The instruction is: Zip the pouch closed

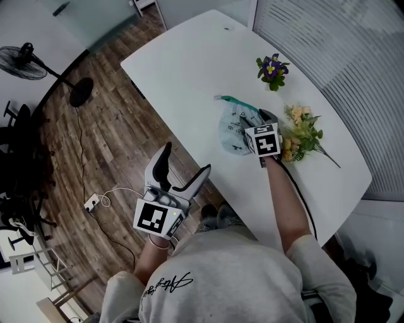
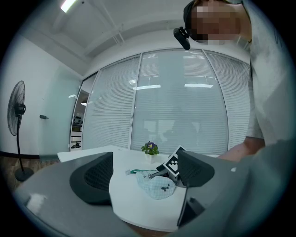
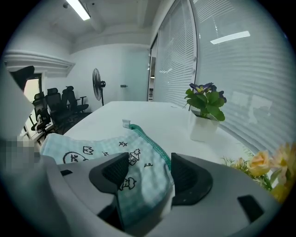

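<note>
R gripper [image 3: 147,178]: jaws pressed on the checked pouch [image 1: 228,134] at its zipper edge. Pouch lies on white worktop [image 1: 189,63], beside flowers [image 1: 302,132]. L gripper [image 1: 186,161] is off the worktop edge, jaws wide, nothing between.

Bright, even light from ceiling strips [image 3: 77,9] and the blinded windows [image 2: 185,102]; the white desk [image 1: 189,69] glares, almost shadowless. Both gripper views are fisheye — dark corners, bowed lines — with the near fingers [image 3: 111,173] soft and the pouch [image 3: 138,162] print legible. The head view is sharp.
</note>
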Action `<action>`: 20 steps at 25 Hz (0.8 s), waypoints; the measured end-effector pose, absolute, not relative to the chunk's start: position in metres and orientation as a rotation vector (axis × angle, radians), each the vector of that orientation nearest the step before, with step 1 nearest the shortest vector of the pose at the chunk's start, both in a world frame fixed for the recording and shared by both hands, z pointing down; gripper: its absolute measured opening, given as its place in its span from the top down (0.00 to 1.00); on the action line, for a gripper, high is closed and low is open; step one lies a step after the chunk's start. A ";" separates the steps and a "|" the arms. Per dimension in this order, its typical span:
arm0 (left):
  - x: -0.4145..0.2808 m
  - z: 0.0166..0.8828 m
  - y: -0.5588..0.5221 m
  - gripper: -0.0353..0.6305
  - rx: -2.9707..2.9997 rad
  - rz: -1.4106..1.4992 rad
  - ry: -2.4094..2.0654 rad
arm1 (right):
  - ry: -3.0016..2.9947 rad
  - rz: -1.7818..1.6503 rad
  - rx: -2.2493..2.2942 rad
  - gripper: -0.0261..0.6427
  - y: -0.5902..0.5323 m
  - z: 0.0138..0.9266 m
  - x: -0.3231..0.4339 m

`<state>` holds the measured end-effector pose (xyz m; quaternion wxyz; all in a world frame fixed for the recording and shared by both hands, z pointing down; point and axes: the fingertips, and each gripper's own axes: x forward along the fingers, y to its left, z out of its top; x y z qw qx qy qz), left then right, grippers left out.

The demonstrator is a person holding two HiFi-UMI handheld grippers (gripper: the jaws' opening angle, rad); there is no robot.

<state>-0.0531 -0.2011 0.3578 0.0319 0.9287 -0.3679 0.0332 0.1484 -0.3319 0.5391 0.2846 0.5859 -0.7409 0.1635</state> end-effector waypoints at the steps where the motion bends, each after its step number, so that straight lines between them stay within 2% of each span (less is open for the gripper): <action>1: -0.051 0.358 -0.201 0.32 2.863 0.106 -1.130 | -1.977 0.434 1.565 0.56 -0.332 0.539 0.148; 12: -0.020 0.354 -0.199 0.32 2.924 0.176 -1.076 | -1.952 0.378 1.514 0.72 -0.329 0.536 0.148; 16: -0.013 0.355 -0.203 0.32 2.948 0.171 -0.984 | -1.917 0.361 1.519 0.84 -0.328 0.536 0.149; 20: -0.009 0.352 -0.222 0.32 2.975 0.134 -0.879 | -1.883 0.345 1.543 0.89 -0.330 0.536 0.154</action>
